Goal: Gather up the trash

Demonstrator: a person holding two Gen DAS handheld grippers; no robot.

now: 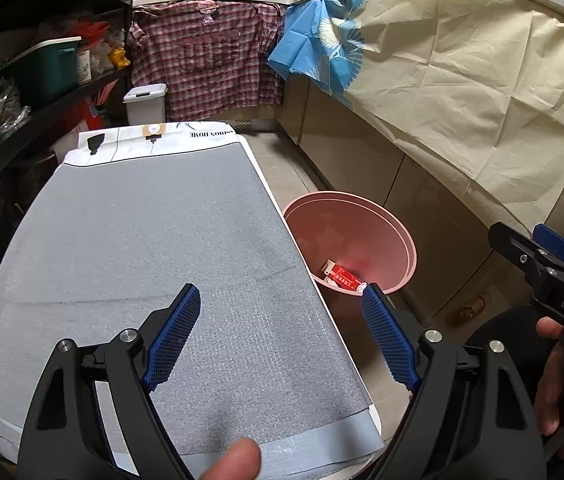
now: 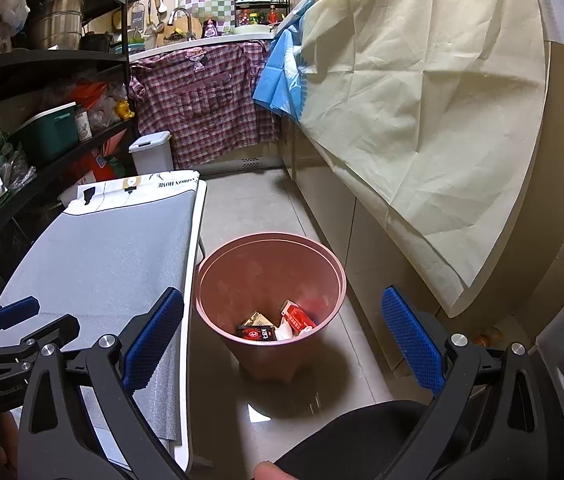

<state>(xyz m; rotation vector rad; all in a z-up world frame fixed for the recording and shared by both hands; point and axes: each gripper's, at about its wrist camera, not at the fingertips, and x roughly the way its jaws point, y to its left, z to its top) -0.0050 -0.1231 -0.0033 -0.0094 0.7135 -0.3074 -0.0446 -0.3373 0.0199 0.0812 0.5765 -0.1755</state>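
Observation:
A pink waste bin [image 2: 324, 258] stands on the tiled floor beside a low table with a grey cover [image 1: 141, 248]. Inside the bin lie a red packet [image 2: 298, 317], a dark packet [image 2: 255, 330] and some white paper [image 2: 284, 332]. My left gripper [image 1: 282, 296] hangs wide open over the table's near right edge, nothing between its blue pads [image 1: 173, 336]. My right gripper [image 2: 282, 304] is wide open above the bin's near side, also holding nothing. From the left wrist view the bin [image 1: 400, 240] sits to the right, with the red packet [image 1: 344, 276] inside.
Cabinets draped in cream paper [image 2: 422, 112] run along the right. Dark shelves [image 2: 41, 128] with boxes and bags line the left. A checked shirt [image 2: 205, 100] hangs at the far counter, with a small white lidded bin [image 2: 151, 152] below it. A hand [image 1: 562, 376] holds the right gripper.

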